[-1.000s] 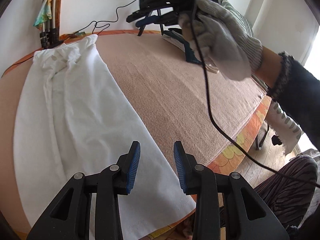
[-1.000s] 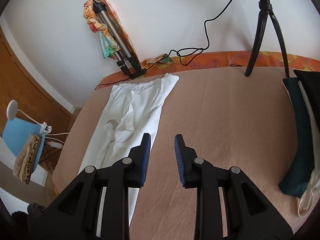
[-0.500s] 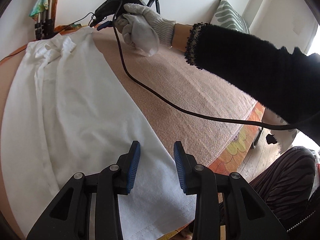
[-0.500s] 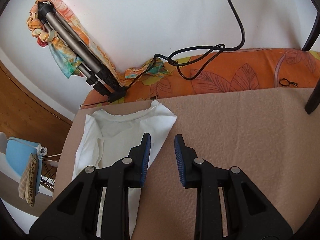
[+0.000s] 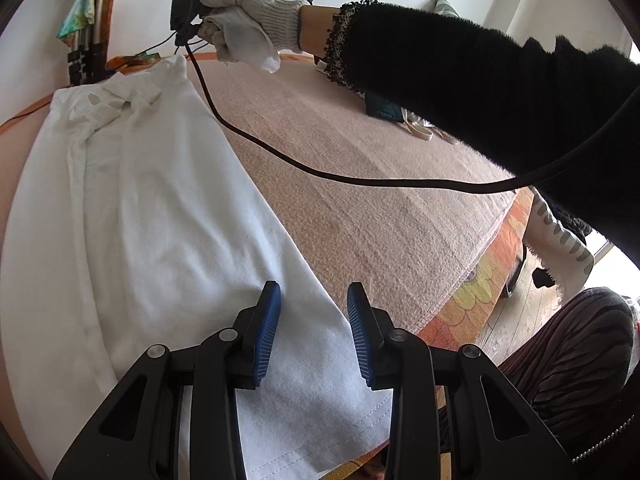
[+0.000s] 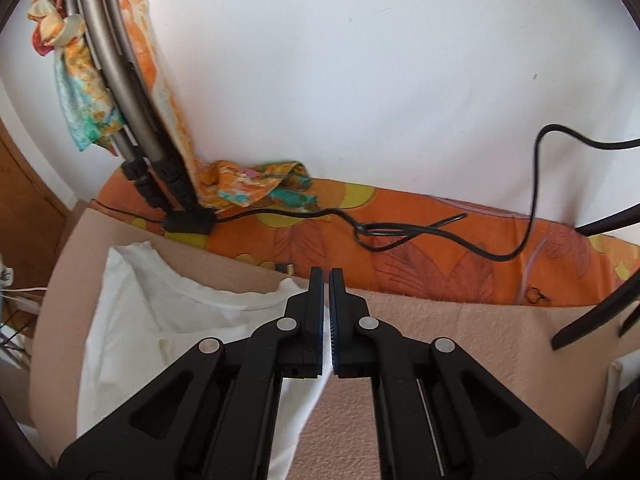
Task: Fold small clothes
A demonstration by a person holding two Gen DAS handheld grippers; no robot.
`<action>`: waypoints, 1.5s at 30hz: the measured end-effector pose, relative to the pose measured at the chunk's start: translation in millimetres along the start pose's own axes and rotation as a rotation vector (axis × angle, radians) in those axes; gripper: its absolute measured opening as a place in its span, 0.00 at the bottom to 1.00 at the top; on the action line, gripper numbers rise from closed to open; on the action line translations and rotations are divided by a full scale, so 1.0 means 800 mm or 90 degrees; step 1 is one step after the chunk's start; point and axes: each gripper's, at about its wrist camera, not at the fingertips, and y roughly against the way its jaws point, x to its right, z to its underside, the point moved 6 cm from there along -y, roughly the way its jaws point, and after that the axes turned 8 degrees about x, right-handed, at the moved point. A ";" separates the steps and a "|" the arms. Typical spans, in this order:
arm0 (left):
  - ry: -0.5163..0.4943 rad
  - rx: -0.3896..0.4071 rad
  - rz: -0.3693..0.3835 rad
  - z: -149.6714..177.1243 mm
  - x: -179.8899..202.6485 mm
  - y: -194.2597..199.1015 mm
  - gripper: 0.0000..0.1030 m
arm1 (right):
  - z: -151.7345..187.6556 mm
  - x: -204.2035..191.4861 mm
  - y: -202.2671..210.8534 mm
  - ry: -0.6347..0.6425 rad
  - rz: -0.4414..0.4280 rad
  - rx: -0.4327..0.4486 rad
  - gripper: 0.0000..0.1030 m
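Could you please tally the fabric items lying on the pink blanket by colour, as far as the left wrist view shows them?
White: 1, the shirt, spread flat.
Dark teal: 1, a folded cloth, partly hidden behind the black sleeve.
Cream: 1, a strappy piece beside the teal one; kind unclear.
Total: 3

Bare blanket (image 5: 360, 184) lies open right of the left gripper (image 5: 313, 336); a cable (image 5: 320, 172) and sleeve (image 5: 500, 92) cross ahead.

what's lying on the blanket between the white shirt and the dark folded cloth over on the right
Only a black cable crosses the bare pink blanket between the white shirt and the dark folded cloth; the left wrist view shows it.
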 end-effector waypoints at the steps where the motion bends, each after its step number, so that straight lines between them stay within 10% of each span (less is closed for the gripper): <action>1: -0.005 0.000 -0.001 0.000 0.001 0.000 0.30 | 0.000 0.005 0.003 -0.009 0.002 0.005 0.04; 13: 0.022 0.001 0.017 -0.009 -0.001 0.041 0.31 | 0.035 0.026 0.119 -0.060 -0.048 0.024 0.10; 20: 0.032 0.076 -0.083 -0.020 -0.065 0.121 0.33 | 0.021 -0.058 0.147 0.016 -0.103 0.018 0.10; 27: 0.109 0.074 -0.185 -0.003 -0.150 0.139 0.33 | -0.005 -0.169 0.096 0.080 -0.178 -0.004 0.24; 33: 0.186 -0.009 -0.188 0.036 -0.191 0.113 0.31 | -0.020 -0.235 0.018 0.120 -0.185 -0.032 0.30; 45: 0.187 0.013 -0.188 0.037 -0.196 0.117 0.29 | -0.001 -0.283 -0.080 0.164 -0.205 -0.084 0.30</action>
